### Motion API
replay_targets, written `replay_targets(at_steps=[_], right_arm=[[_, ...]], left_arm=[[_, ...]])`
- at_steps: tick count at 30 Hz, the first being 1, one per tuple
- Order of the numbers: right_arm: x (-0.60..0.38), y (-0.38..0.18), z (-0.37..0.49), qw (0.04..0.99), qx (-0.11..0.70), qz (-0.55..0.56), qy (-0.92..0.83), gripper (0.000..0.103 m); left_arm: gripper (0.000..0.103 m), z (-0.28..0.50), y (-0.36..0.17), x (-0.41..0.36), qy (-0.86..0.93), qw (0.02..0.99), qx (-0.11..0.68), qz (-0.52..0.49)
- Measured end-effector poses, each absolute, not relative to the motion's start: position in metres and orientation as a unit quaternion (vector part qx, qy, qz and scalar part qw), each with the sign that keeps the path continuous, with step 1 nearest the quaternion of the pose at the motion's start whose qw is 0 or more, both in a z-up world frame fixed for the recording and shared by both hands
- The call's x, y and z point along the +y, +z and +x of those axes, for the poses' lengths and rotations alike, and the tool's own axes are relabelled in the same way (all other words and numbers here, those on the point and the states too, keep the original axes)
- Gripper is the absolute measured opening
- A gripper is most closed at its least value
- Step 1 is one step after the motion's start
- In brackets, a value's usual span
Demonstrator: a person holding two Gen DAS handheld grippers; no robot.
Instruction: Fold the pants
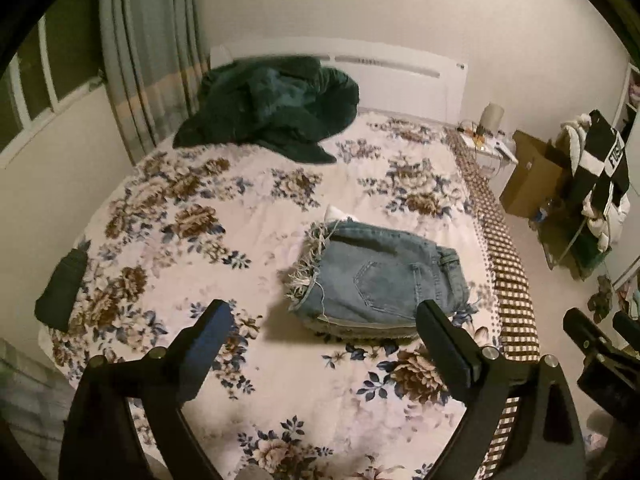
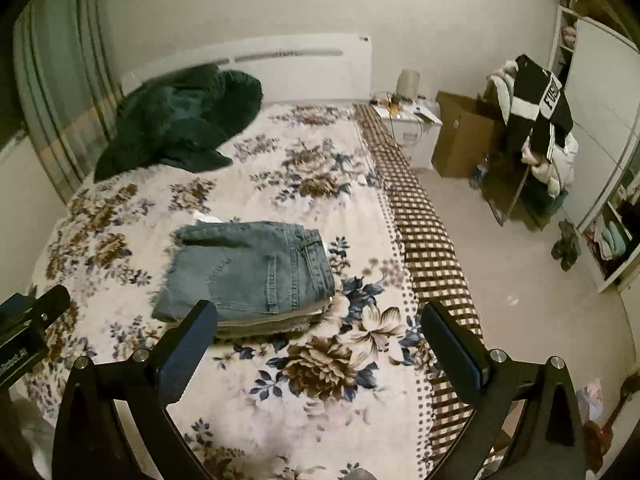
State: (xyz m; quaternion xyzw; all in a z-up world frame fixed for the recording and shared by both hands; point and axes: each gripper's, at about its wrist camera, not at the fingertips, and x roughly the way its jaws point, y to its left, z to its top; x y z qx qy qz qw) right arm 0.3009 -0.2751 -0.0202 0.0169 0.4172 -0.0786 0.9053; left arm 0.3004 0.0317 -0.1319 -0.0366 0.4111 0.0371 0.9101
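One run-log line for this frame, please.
jeans: folded on bed | left gripper: open, empty | right gripper: open, empty

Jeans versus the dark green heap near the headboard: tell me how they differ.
The jeans are light blue denim; the dark green heap is a deep green, softer-looking fabric. The jeans are folded into a flat, squared stack with a back pocket on top; the green heap lies crumpled with no clear shape. The jeans sit near the checkered side edge of the bed, close to both claws; the green heap lies far off by the headboard. Both rest on the floral bedspread.
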Motion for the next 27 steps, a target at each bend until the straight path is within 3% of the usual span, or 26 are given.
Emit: replay_targets(at_steps=[14, 27], right_arm=[[-0.275, 0.102, 0.127, 0.932, 0.361, 0.026, -0.033, 0.103], [-0.257, 0.181, 0.041, 0.947, 0.319, 0.010, -0.044, 0.103]], left_arm=[[0.094, 0.164, -0.038, 0.017, 0.062, 0.931, 0.359, -0.022], [0.094, 0.113, -0.015, 0.025, 0.047, 0.933, 0.355, -0.016]])
